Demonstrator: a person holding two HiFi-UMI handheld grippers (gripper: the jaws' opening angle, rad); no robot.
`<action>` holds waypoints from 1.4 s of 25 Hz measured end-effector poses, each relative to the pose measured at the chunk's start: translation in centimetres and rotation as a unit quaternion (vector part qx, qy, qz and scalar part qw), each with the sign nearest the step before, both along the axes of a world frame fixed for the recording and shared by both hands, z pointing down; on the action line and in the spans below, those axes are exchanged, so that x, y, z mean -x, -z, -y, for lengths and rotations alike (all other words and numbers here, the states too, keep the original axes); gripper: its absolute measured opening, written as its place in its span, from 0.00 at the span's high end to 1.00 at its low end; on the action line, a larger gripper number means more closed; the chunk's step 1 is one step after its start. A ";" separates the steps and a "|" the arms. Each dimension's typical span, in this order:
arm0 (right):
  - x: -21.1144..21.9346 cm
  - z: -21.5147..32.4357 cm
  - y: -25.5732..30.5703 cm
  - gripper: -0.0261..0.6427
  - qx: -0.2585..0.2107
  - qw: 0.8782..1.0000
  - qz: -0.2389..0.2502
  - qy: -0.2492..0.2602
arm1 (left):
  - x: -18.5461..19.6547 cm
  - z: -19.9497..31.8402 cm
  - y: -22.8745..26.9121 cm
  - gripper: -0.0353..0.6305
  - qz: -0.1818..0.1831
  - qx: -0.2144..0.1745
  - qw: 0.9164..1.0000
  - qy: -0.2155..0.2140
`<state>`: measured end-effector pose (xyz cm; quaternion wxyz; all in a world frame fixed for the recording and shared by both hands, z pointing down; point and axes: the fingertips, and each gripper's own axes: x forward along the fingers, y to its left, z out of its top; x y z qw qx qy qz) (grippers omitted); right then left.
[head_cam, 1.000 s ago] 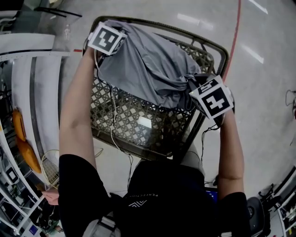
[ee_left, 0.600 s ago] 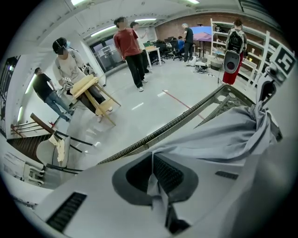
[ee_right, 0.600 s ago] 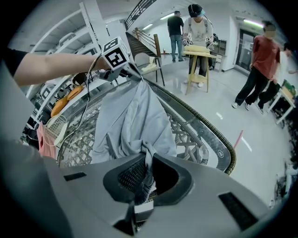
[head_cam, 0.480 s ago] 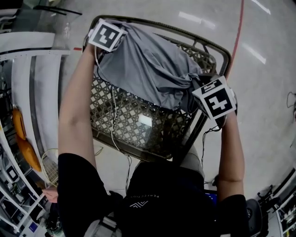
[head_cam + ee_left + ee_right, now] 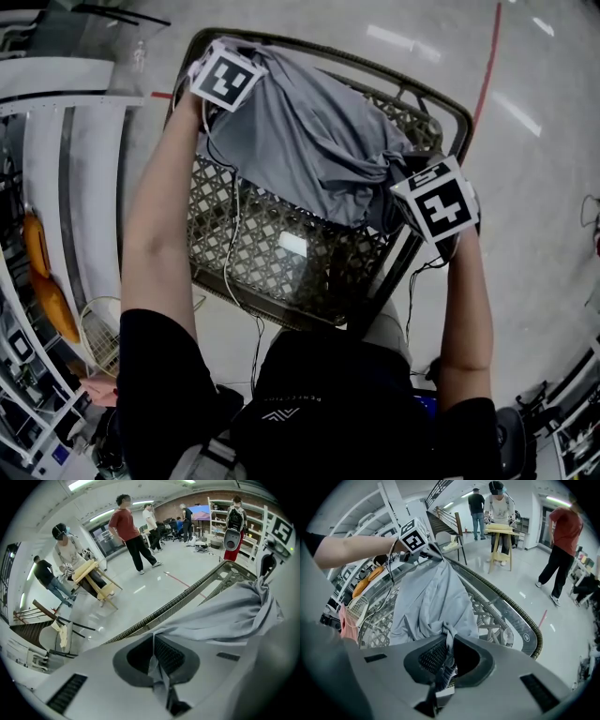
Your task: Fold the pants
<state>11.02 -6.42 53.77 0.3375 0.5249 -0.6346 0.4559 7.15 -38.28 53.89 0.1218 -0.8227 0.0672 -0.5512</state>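
The left gripper (image 5: 157,665) and right gripper (image 5: 445,663) stay pinched shut on opposite ends of the grey pants (image 5: 309,150), stretched above the wicker table (image 5: 281,311) (hardly anything has shifted), so folding seems not yet begun.

pants (image 5: 309,141) draped over the desk's (image 5: 281,258) 12 o'clock half, left hand-held gripper (image 5: 158,665) at its 11 o'clock corner, right hand-held gripper (image 5: 446,660) at its 3 o'clock edge, shelving (image 5: 56,187) at 9 o'clock
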 end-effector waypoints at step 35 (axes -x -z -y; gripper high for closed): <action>-0.2 1.4 1.4 0.88 -0.037 0.997 -0.062 0.014 | 1.2 1.2 1.5 0.70 -0.017 -0.060 0.998 0.026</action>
